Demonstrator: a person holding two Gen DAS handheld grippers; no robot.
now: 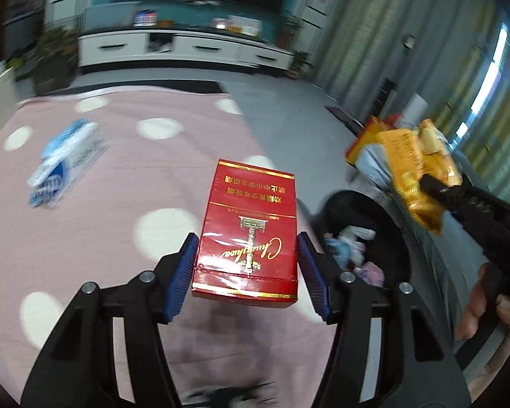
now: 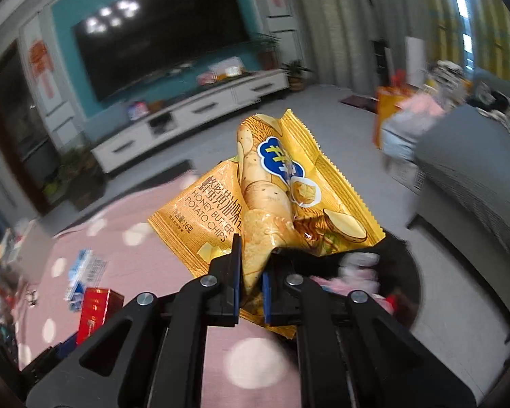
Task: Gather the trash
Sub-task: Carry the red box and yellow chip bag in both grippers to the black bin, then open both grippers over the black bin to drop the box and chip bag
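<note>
My left gripper (image 1: 248, 243) is shut on a red cigarette box (image 1: 248, 234) and holds it above the pink dotted tablecloth (image 1: 125, 204); its blue pads (image 1: 183, 272) press the box's two sides. My right gripper (image 2: 255, 250) is shut on a crumpled yellow potato chip bag (image 2: 272, 183), which hangs near a black trash bin (image 2: 394, 272). In the left wrist view, the chip bag (image 1: 414, 170) is up and to the right of the bin (image 1: 367, 224), which holds pale scraps. In the right wrist view, the red box (image 2: 97, 309) shows at lower left.
A blue and white packet (image 1: 64, 159) lies on the cloth at the left, also seen as the packet (image 2: 85, 272). A person's hand (image 1: 486, 306) grips the right tool. A grey sofa (image 2: 476, 183) stands right of the bin; a TV cabinet (image 2: 193, 115) lines the far wall.
</note>
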